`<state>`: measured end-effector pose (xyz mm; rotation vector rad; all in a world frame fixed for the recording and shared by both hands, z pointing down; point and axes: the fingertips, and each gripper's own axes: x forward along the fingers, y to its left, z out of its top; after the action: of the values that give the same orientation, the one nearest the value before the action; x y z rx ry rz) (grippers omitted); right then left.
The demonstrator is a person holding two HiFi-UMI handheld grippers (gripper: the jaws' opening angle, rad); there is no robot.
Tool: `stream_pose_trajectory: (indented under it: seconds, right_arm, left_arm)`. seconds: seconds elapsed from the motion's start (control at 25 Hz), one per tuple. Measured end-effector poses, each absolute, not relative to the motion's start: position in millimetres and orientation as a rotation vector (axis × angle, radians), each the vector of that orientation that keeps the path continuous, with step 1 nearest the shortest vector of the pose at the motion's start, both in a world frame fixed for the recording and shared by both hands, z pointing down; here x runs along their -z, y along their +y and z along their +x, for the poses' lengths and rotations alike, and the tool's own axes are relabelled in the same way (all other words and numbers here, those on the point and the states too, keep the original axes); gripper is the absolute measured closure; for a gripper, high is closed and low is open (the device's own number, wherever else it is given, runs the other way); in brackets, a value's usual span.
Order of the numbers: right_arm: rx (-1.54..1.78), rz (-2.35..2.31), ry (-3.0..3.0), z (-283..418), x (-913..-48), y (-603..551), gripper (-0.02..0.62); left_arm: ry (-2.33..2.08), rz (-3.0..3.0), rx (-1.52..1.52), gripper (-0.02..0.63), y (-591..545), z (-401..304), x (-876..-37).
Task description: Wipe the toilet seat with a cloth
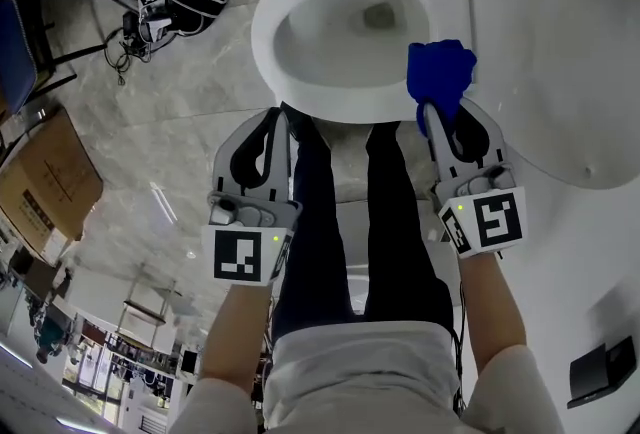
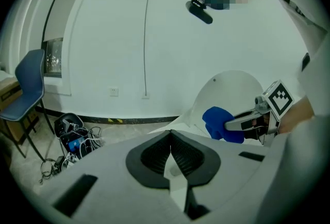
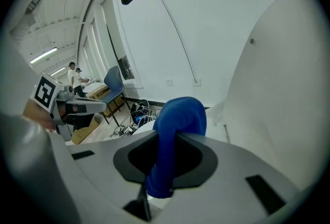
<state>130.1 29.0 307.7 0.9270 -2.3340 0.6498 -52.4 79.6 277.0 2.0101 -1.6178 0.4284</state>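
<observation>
"What was seen on the left?"

"The left hand-held gripper (image 1: 283, 112) was held just in front of the near rim of the toilet seat (image 1: 268, 32). Its jaws were shut tight together. Nothing was held between them."

"And how was the seat laid out?"

"The seat was stretched across from left to right. Its round front end was at the left. Its hinge end was at the right, where the lid (image 1: 560, 42) was tipped up."

"Where was the cloth (image 1: 441, 72) found?"

"It was pinched in the right hand-held gripper (image 1: 432, 108). The jaws were clamped on it, and a blue bunch was pushed out past the tips. That bunch was held over the near rim of the seat, close to the hinge end. Whether the rim was touched could not be told."

"So which hand-held gripper was better placed?"

"The right one, it was judged. The cloth was held there, and the rim lay right ahead of it. Most of the ring was spread out to the left of the cloth. So a sweep to the left along the rim was likely needed."
</observation>
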Motion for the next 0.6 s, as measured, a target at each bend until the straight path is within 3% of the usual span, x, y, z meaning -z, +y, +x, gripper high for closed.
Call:
stream_pose_trajectory:
  seconds: [0.6]
  right_arm:
    - [-0.712,0.985,-2.223,134.4,-387.0,17.7,0.540]
  left_arm:
    - [-1.612,2.004,-0.404,0.598,81.6,-65.2,-305.5]
